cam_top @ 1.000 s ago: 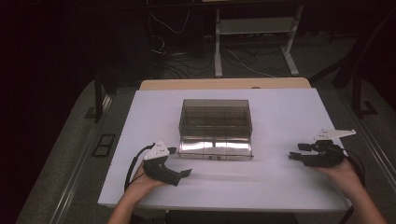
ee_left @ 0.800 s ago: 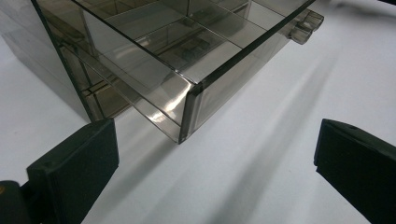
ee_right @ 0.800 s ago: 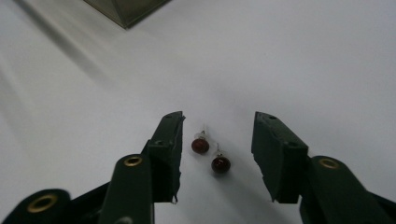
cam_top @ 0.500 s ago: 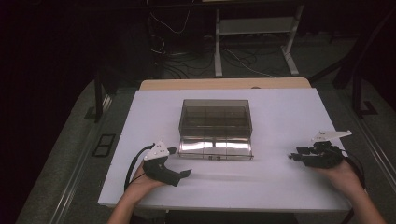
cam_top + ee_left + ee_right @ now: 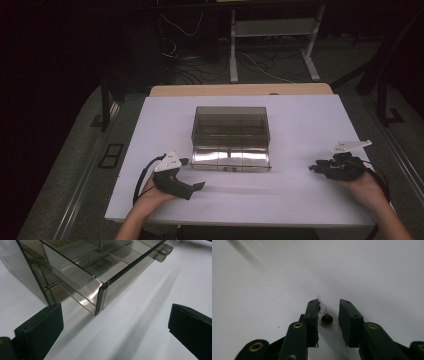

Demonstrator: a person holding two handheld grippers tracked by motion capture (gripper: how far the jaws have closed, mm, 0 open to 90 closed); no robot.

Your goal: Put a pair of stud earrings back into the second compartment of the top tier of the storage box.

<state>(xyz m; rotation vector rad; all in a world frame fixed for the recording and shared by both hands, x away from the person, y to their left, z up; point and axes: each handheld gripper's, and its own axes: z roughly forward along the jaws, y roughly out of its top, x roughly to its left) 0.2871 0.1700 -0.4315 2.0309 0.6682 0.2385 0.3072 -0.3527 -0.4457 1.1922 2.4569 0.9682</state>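
in the right gripper view a tiny dark round thing point(image 5: 327, 318) with a thin pin sits between the jaws of the right gripper point(image 5: 329, 307), too small to name, and whether the pads touch it cannot be told; a second one behind the left-hand jaw is mostly hidden. in the left gripper view the smoky clear box point(image 5: 82, 272) is cut off at the top and left edges. in the high view both forearms run off the bottom edge.
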